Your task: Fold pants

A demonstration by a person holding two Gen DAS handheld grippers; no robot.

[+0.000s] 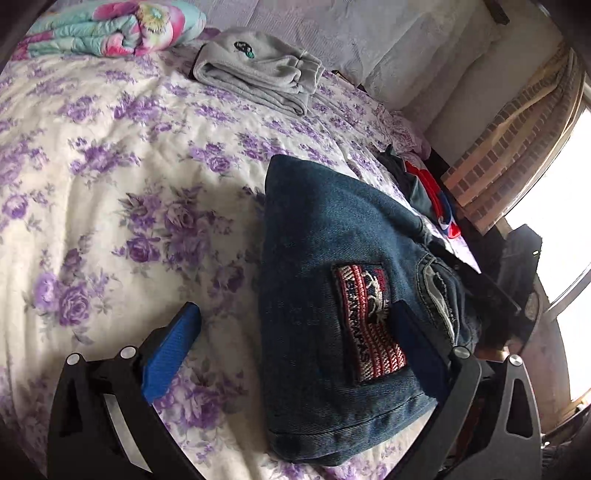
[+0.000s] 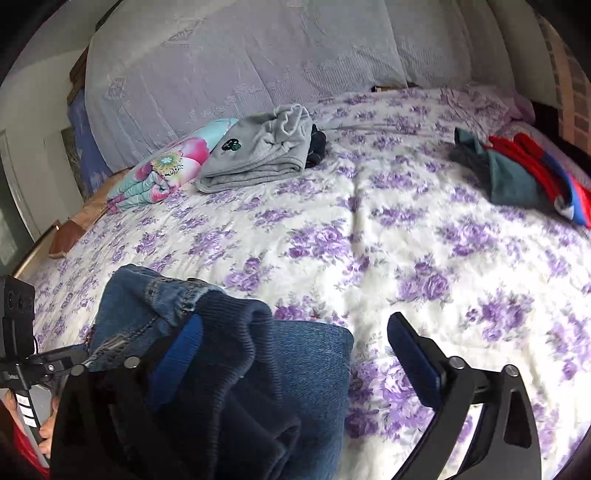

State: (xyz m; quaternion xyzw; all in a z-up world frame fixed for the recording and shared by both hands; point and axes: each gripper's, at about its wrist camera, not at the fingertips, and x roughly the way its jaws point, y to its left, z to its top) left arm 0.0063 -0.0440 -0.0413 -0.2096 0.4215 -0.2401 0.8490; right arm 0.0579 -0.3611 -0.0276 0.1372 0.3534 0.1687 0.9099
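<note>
Folded jeans lie on bed, near edge. Left gripper jaws spread wide, straddling jeans' left side. Right gripper jaws released, over jeans.

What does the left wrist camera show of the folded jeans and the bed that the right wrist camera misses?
Only the left wrist view shows the red-and-white embroidered patch on the folded blue denim jeans, the bright window, and the open left gripper straddling the jeans.

Only the right wrist view shows the dark navy ribbed knit band draped over the jeans, and the open right gripper.

Both show the purple-flowered white bedspread, the folded grey sweatpants, the pink-and-teal floral quilt and the red, blue and teal clothes pile.
</note>
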